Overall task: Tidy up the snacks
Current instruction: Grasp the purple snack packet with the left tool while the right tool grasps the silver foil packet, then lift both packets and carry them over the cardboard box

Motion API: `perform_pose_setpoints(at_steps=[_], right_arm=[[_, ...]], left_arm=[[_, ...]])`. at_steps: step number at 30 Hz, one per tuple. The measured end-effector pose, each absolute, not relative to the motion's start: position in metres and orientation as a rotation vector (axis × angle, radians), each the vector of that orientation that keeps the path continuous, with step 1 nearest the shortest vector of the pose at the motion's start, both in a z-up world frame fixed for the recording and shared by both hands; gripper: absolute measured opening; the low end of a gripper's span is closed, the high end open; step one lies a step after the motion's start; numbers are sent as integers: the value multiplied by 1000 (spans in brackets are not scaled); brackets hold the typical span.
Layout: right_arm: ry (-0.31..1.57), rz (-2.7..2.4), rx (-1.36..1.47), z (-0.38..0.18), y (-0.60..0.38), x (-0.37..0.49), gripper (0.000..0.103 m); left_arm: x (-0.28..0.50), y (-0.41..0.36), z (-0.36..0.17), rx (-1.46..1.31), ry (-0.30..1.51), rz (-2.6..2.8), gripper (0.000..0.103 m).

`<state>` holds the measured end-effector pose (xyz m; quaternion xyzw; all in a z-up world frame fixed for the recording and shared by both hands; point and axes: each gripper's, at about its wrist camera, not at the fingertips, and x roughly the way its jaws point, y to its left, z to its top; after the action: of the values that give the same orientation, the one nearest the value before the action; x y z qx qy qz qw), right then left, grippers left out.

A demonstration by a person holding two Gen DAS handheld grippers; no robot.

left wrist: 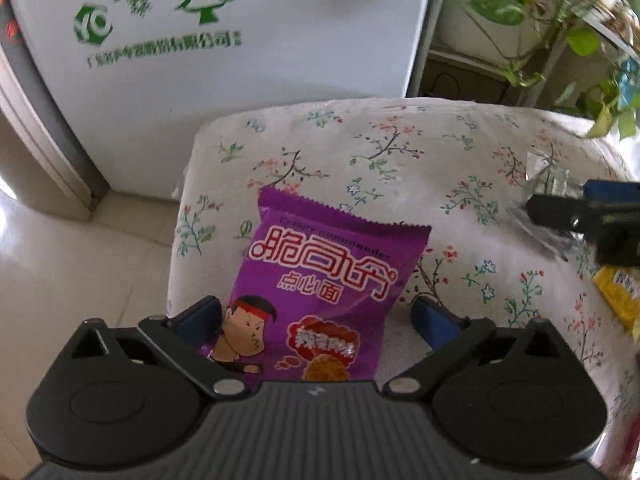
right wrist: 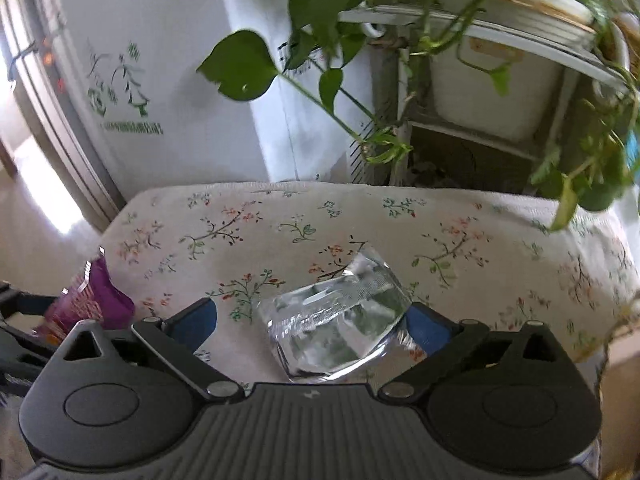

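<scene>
The left gripper [left wrist: 320, 316] stands wide open around the lower end of a purple snack packet [left wrist: 320, 280] lying on the flowered tablecloth [left wrist: 440, 152]; its blue pads are not pressing the packet, which has a zigzag top edge, red-and-white Chinese characters, the partly legible words "Crispy commander" and a cartoon boy in a red headband. The right gripper [right wrist: 316, 324] is likewise spread wide over a shiny silver foil packet [right wrist: 336, 320], whose right edge lies against one pad. Behind stands a white panel [left wrist: 208, 40] with green tree logos and blurred Chinese lettering.
</scene>
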<state>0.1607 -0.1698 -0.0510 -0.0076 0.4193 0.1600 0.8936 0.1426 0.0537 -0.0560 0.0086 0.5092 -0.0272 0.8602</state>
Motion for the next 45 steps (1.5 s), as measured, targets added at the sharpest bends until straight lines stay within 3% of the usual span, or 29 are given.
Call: perform_pose_setpoints(at_steps=[10, 17, 19, 22, 23, 25, 26, 27, 29, 45], right_arm=[[847, 302, -52, -67, -173, 172, 103], [905, 270, 73, -67, -175, 174, 103], [926, 222, 71, -69, -174, 175, 100], [908, 195, 48, -68, -173, 173, 86], [906, 184, 30, -67, -172, 172, 77], [913, 176, 16, -66, -173, 172, 70], [915, 179, 22, -65, -174, 173, 67], [923, 185, 30, -64, -175, 173, 67], [937, 187, 52, -62, -177, 170, 67], [906, 170, 64, -10, -183, 122, 67]], left_arm=[[138, 39, -60, 74, 1043, -100, 102], [138, 38, -60, 74, 1039, -91, 102], [139, 38, -61, 68, 1039, -87, 102], [139, 39, -62, 52, 1041, -80, 102], [140, 39, -62, 45, 1042, -80, 100], [139, 40, -61, 36, 1037, -75, 93], [139, 39, -59, 39, 1030, -72, 83], [139, 38, -57, 41, 1025, -79, 72], [140, 37, -54, 29, 1029, -92, 65], [125, 24, -24, -10, 990, -100, 65]])
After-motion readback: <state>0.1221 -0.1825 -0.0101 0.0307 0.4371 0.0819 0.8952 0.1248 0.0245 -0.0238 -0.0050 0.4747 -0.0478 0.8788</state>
